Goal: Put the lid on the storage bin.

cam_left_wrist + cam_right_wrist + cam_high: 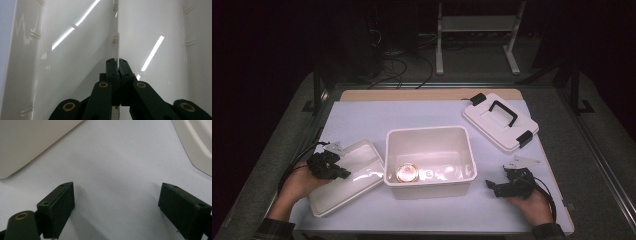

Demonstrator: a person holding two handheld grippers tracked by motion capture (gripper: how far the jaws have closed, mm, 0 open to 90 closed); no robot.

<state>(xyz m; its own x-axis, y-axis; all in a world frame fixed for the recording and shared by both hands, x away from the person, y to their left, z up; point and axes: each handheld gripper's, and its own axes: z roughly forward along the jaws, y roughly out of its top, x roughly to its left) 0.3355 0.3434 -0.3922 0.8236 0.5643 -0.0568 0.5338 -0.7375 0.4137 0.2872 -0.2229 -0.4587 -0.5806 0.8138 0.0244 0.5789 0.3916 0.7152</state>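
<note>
— Two lids; which one's held?
— The flat lid (346,176) left of the tub (430,159): left hand-held gripper (328,165) pinches its thin rim. Looks light, stiff, slippery. Right hand-held gripper (507,187) gapes empty.

On the white table (362,115): one open white bin (430,160), one shallow white tray (347,176), one lid with a black handle (500,121) (two black latches), one round amber object (407,173) inside the bin, and two handheld grippers, left gripper (343,173) and right gripper (490,187).
</note>
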